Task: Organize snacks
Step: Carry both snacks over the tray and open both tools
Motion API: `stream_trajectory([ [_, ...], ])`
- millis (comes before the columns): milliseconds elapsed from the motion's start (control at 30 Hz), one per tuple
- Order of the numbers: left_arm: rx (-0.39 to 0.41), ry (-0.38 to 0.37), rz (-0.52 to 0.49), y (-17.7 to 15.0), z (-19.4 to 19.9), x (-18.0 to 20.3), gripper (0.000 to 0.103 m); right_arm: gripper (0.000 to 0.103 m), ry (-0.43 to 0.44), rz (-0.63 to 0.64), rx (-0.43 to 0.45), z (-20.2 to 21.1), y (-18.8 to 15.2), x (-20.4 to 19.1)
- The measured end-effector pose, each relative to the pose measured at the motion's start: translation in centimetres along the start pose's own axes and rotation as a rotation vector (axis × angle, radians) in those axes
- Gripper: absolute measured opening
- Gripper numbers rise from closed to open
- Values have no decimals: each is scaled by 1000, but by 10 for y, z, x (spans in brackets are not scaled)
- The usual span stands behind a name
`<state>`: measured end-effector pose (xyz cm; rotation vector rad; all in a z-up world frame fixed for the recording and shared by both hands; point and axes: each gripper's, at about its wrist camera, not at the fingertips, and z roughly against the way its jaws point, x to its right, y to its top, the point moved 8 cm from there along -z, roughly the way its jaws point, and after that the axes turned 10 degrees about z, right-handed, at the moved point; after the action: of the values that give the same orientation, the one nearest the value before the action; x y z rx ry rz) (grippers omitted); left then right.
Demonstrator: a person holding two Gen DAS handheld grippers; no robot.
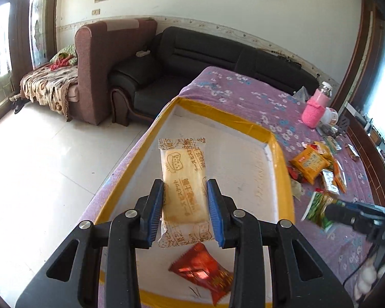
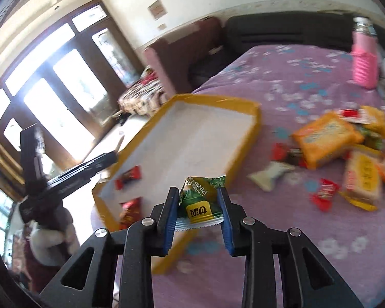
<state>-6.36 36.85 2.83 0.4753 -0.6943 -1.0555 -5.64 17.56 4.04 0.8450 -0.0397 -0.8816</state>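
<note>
**Snacks: one packet in each gripper, over and beside the tray**

The pale yellow cheese-biscuit packet [image 1: 183, 192] in clear printed wrap is pinched at its long sides between the blue pads of the left gripper [image 1: 185, 213]. Its long axis runs straight away from the camera, one crimped end pointing at the far wall of the tray, the other back towards the gripper. It hangs above the white floor of the shallow yellow-rimmed tray [image 1: 274, 138], which lies on the purple flowered cloth [image 1: 243, 89]. Below it, on the tray floor, a red foil packet [image 1: 202, 274] lies slantwise.

The small green pea-snack packet [image 2: 200, 200] with a yellow label is clamped between the pads of the right gripper [image 2: 199, 217], its print upside down, its silver crimped edge towards the camera and its crumpled end pointing away. It sits above the tray's near right corner.

Only the left wrist view shows the biscuit packet; in the right wrist view the left gripper appears merely as a dark blurred shape at the tray's left edge. The right wrist view shows two red packets in the tray, and the loose heap of orange and red packets [image 2: 328, 138] on the cloth more fully. A pink knitted bottle cover [image 1: 315, 110] stands beyond.
</note>
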Motion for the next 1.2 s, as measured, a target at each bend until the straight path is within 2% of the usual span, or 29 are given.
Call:
stream_trajectory([
  [200,-60,49,-16,0,-32,-12,32,30,82,14,-89,-69,6,-40],
  [400,-85,56,48,2,-42,-29,33,31,92,33,-150,-109,0,-58],
  [433,-90,45,64,3,-41,-30,33,33,93,36,-151,-111,0,-59],
  [500,-99,27,98,3,-38,-34,40,34,94,34,-140,-112,-1,-61],
  [567,-92,15,116,4,-32,-35,42,45,97,38,-133,-110,-2,-62],
  [667,-49,-2,135,8,-13,-31,42,49,89,46,-100,-96,2,-61],
  [733,-13,-39,143,10,4,-22,43,51,82,43,-60,-80,7,-55],
  [867,49,-111,102,9,36,11,54,57,38,17,16,-37,8,-26],
  [933,60,-143,68,7,47,29,59,59,-5,-7,38,-15,2,1],
  [1067,49,-205,19,-6,61,64,65,60,-131,-112,65,26,-15,82],
  [1200,-4,-245,-56,-33,56,106,66,62,-261,-296,92,65,-45,174],
])
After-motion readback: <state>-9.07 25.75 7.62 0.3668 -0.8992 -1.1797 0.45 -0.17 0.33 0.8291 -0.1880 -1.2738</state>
